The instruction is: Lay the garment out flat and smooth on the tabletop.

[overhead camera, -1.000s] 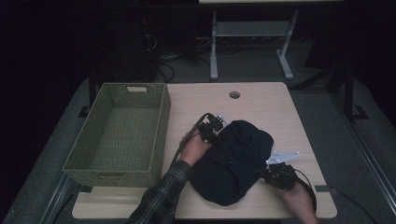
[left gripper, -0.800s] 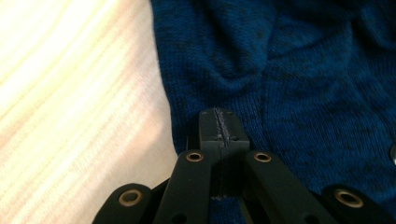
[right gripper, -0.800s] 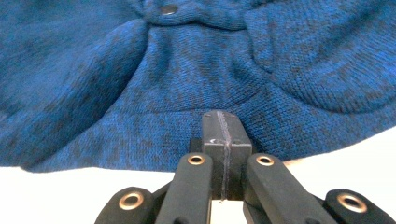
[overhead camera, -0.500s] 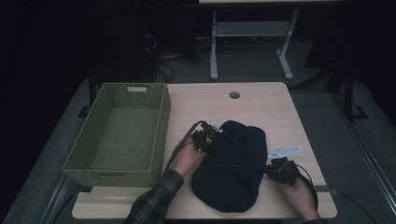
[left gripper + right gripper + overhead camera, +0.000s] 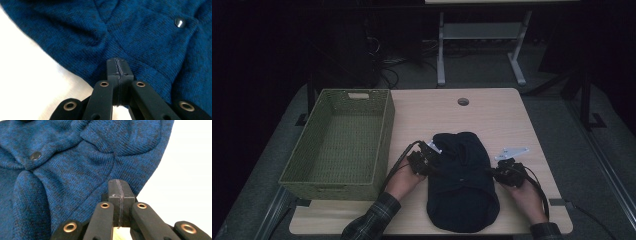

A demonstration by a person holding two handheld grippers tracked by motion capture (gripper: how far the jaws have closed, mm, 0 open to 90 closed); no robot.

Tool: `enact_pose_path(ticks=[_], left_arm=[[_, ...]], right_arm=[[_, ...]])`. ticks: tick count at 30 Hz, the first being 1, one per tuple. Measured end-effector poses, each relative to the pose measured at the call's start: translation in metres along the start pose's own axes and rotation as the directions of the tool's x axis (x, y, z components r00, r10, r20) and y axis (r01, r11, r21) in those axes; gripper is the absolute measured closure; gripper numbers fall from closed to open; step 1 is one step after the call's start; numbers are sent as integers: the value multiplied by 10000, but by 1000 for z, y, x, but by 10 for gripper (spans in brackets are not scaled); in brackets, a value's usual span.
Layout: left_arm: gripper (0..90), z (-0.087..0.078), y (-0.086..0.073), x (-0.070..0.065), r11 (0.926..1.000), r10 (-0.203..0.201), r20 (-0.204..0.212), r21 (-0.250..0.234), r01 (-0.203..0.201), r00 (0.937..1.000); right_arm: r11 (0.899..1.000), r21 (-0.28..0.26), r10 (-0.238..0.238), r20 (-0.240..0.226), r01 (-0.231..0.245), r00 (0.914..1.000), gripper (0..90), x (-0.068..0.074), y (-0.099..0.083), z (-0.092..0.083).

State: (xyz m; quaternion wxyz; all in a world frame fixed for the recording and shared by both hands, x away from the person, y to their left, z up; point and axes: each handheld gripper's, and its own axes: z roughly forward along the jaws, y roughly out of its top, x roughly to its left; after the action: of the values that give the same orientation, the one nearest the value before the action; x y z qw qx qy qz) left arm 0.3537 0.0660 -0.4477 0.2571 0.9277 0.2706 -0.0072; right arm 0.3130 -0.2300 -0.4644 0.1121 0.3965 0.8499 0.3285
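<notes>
Pale wooden table (image 5: 492, 115) under folded dark-blue knit garment (image 5: 462, 185) with snap buttons (image 5: 179, 22)

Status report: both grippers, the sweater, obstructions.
Left gripper shut at sweater's left edge; right gripper shut at its right edge. Sweater bunched on table. Basket left, empty, nothing blocking.

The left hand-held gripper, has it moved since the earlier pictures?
Yes. The left hand-held gripper has moved toward the near table edge and slightly toward the green basket, away from the round hole in the table.
</notes>
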Motion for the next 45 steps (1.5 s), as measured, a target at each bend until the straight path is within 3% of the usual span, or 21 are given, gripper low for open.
enact_pose_path(ticks=[11, 18, 22, 27, 30, 31, 34, 37, 45], left_arm=[[899, -4, -1, 0, 9999, 39, 63, -139, -38, 10000], [899, -19, 14, 3, 9965, -5, -233, -841, -14, 9997], [899, -19, 24, 10, 9939, -83, -577, -1102, 19, 9983], [899, -5, 31, 25, 9934, -435, -989, -1098, 325, 9942], [899, 6, 33, 33, 9947, -542, -1182, -933, 432, 9915], [899, 10, 32, 36, 9951, -596, -1219, -851, 494, 9907], [900, 13, 31, 40, 9939, -783, -948, -847, 703, 9924], [900, 13, 31, 38, 9956, -714, -1073, -685, 643, 9917], [900, 10, 23, 37, 9942, -834, -1041, -768, 755, 9911]], right_arm=[[9983, 40, -582, 169, 581, 9982, 900, 7, 1, -3], [9961, -846, -255, 77, 261, 9996, 899, -2, 17, -21], [9946, -1011, -211, 132, 223, 9997, 900, -11, 32, -17], [9962, -874, 9, 130, 2, 9999, 900, -25, 41, 7], [9998, -219, 11, 316, -4, 9995, 900, -31, 39, 27], [9996, -297, 17, 246, -10, 9997, 900, -32, 38, 30], [9999, -86, -130, 505, 134, 9986, 900, -32, 39, 29], [9992, 219, -345, 994, 325, 9944, 900, -31, 37, 27], [9987, 360, -389, 1194, 348, 9921, 900, -29, 36, 25]])
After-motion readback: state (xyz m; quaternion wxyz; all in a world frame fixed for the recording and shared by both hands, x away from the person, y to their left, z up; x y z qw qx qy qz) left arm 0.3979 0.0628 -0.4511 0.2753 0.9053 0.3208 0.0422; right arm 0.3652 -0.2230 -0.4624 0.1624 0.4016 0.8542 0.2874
